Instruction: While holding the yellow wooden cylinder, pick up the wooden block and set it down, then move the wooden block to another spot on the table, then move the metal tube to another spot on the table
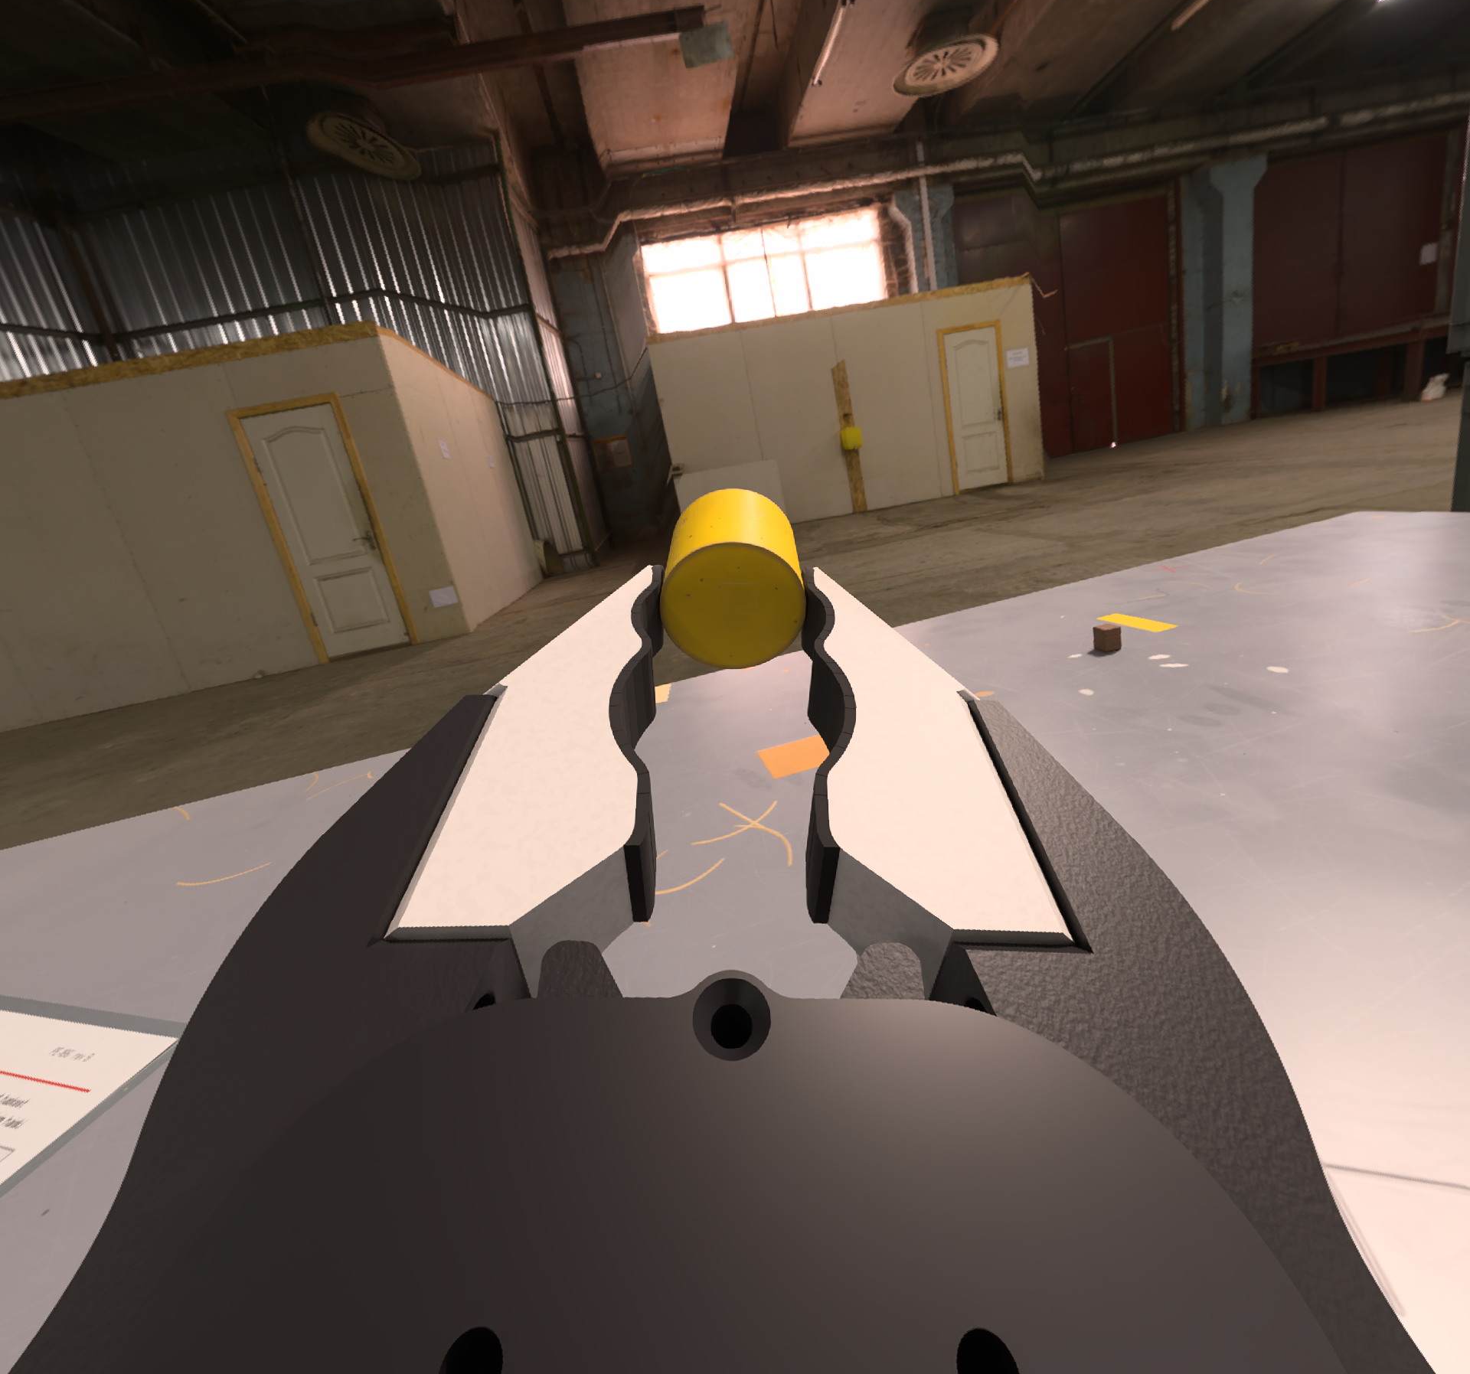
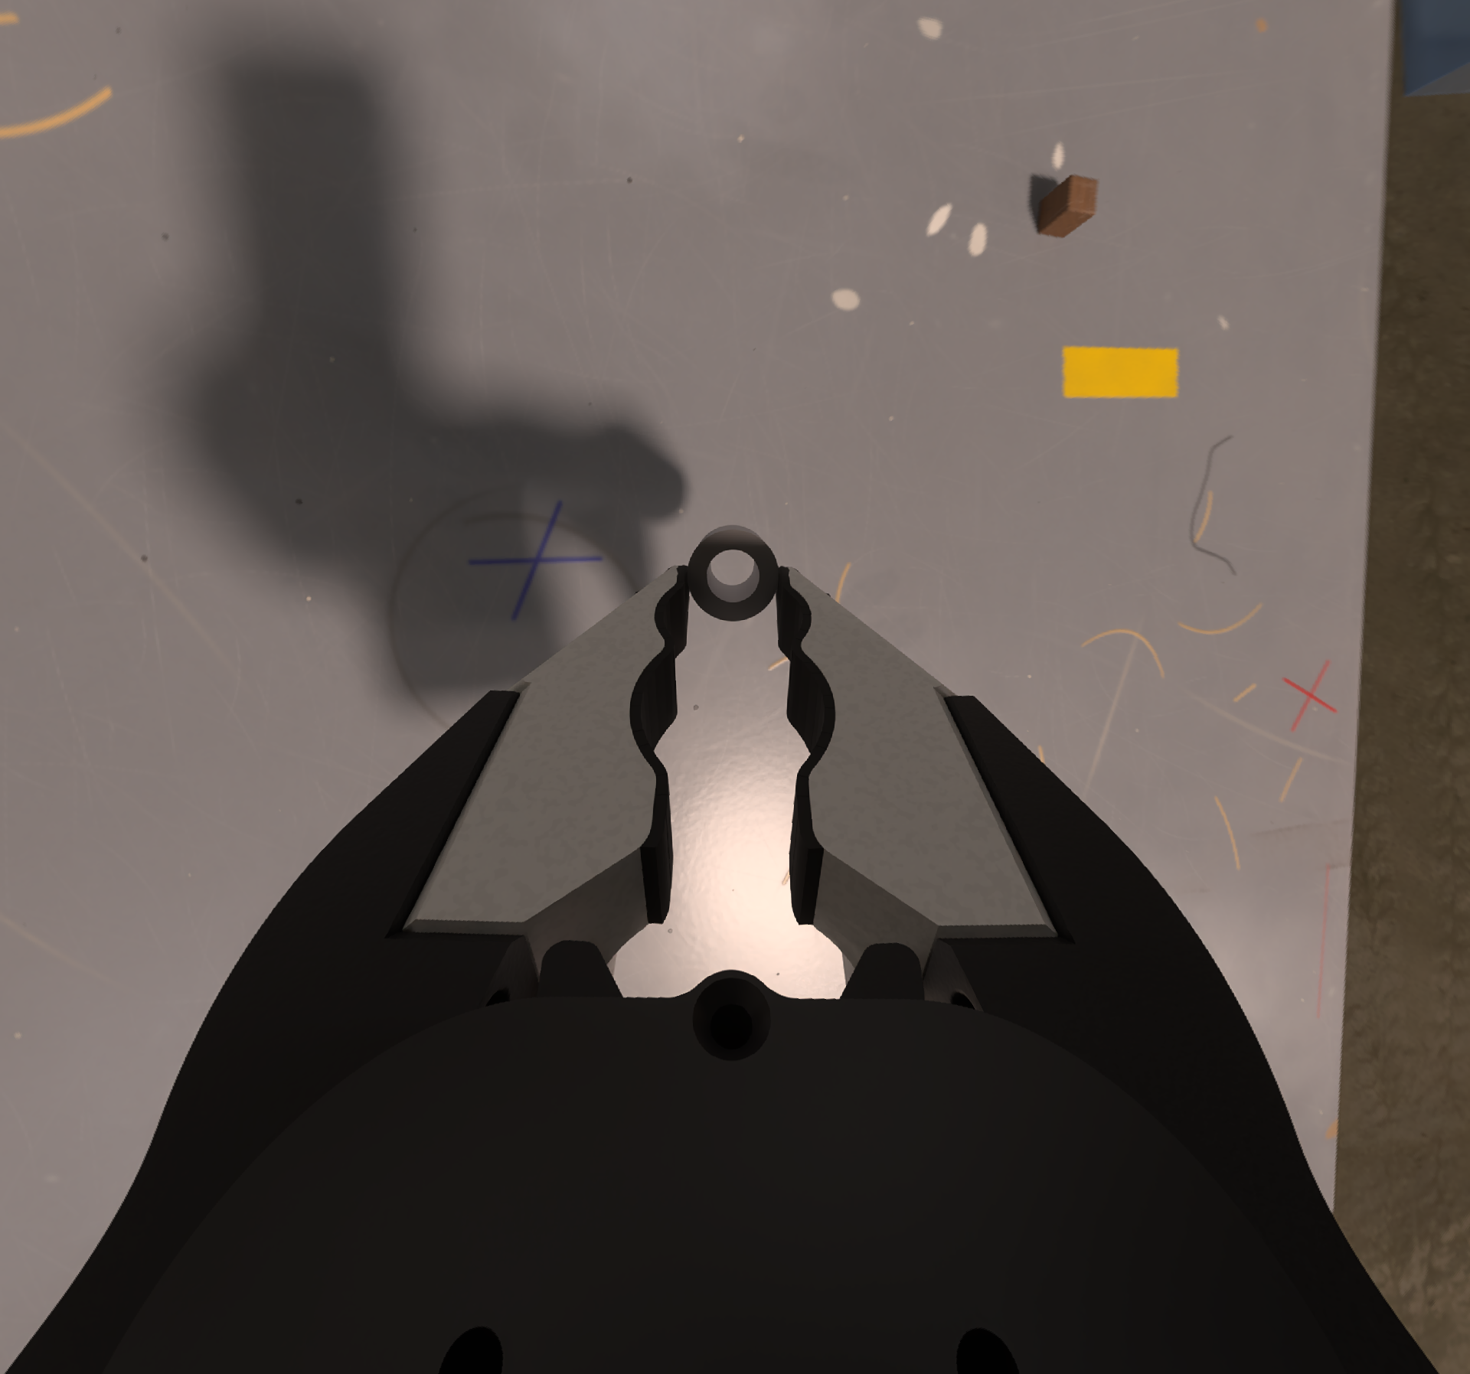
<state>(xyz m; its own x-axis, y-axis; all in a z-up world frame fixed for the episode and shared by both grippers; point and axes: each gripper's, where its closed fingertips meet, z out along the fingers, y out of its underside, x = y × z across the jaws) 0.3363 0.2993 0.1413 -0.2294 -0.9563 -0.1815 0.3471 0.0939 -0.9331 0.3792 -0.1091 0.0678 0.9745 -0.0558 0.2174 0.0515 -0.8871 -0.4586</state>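
Tech A: Grey table (image 2: pixel 557 143) status?

Tech B: Wooden block (image 2: pixel 1068 205) rests near its edge. Left gripper (image 1: pixel 732 580) clamps the yellow wooden cylinder (image 1: pixel 732 588); right gripper (image 2: pixel 732 580) grips the metal tube (image 2: pixel 732 580), end-on.

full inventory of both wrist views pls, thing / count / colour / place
yellow wooden cylinder: 1, yellow, clamped between the left fingertips, above the table
metal tube: 1, grey, end-on between the right fingertips
wooden block: 1, brown, on the table near its far right edge
yellow rectangle mark: 1, yellow, flat on the table near the block
orange patch: 1, orange, on the table under the left gripper
paper sheet: 1, white, table's near left corner
table: 1, grey, scuffed
left gripper: 1, black and white
right gripper: 1, black and grey
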